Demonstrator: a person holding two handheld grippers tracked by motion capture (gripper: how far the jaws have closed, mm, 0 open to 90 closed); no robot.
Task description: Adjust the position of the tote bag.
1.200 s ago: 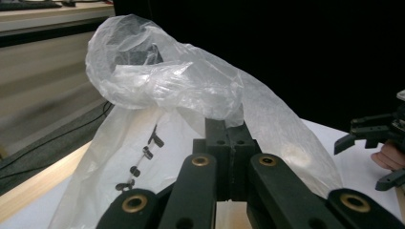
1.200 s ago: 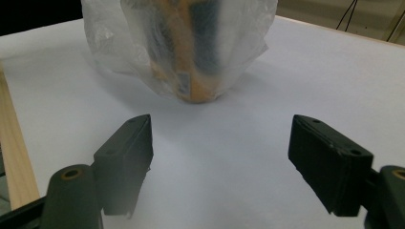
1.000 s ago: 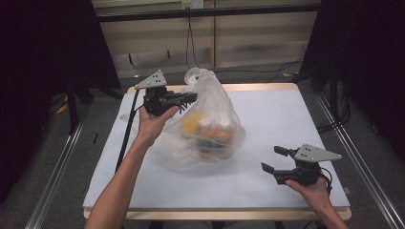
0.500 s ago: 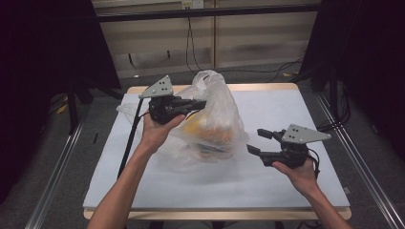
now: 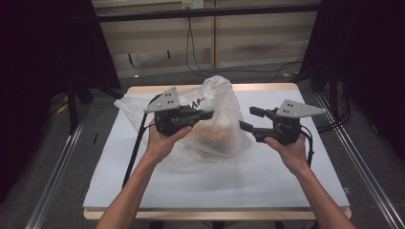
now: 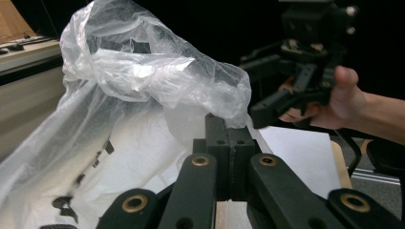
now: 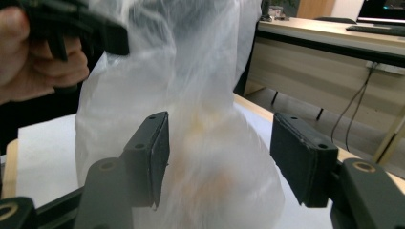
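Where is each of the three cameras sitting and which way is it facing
High view: above the person's side, facing forward and down on the table; both forearms, left gripper, right gripper.
Left gripper view: on the left gripper, along shut jaws pinching the plastic bag; the other hand beyond.
Right gripper view: on the right gripper, facing the bag between its open, closing jaws; the other hand at top left.
All three share the bag.
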